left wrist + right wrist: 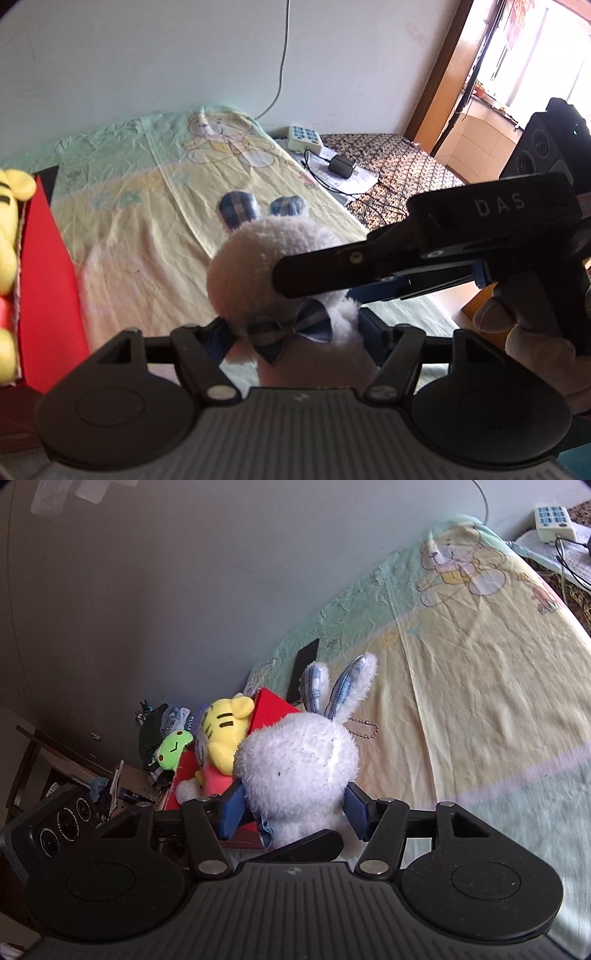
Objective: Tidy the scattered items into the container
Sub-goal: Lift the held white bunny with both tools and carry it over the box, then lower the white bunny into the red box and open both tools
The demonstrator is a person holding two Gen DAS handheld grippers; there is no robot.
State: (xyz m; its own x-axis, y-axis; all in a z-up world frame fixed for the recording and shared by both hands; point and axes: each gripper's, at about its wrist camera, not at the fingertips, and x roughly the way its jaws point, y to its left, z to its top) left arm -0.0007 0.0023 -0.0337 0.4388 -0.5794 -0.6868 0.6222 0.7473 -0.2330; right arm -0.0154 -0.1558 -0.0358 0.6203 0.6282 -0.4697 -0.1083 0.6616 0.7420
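Note:
A white plush rabbit [255, 266] with blue checked ears and a bow tie is held above the bed. My left gripper [291, 332] is shut on its body. My right gripper [295, 806] is shut on it too, blue pads pressing both sides of the rabbit [299, 760]; the right gripper's finger [332, 266] crosses the rabbit's head in the left wrist view. The red box [48, 280] stands at the left with a yellow tiger plush [9, 221] in it. In the right wrist view the box [273, 709] is just behind the rabbit, holding the tiger [225, 734].
The bed has a yellow-green bear sheet [155, 206]. A white keypad phone [304, 138] and a black adapter [341, 166] with cables lie at the far end. A green frog plush [173, 753] and clutter sit by the wall beyond the box.

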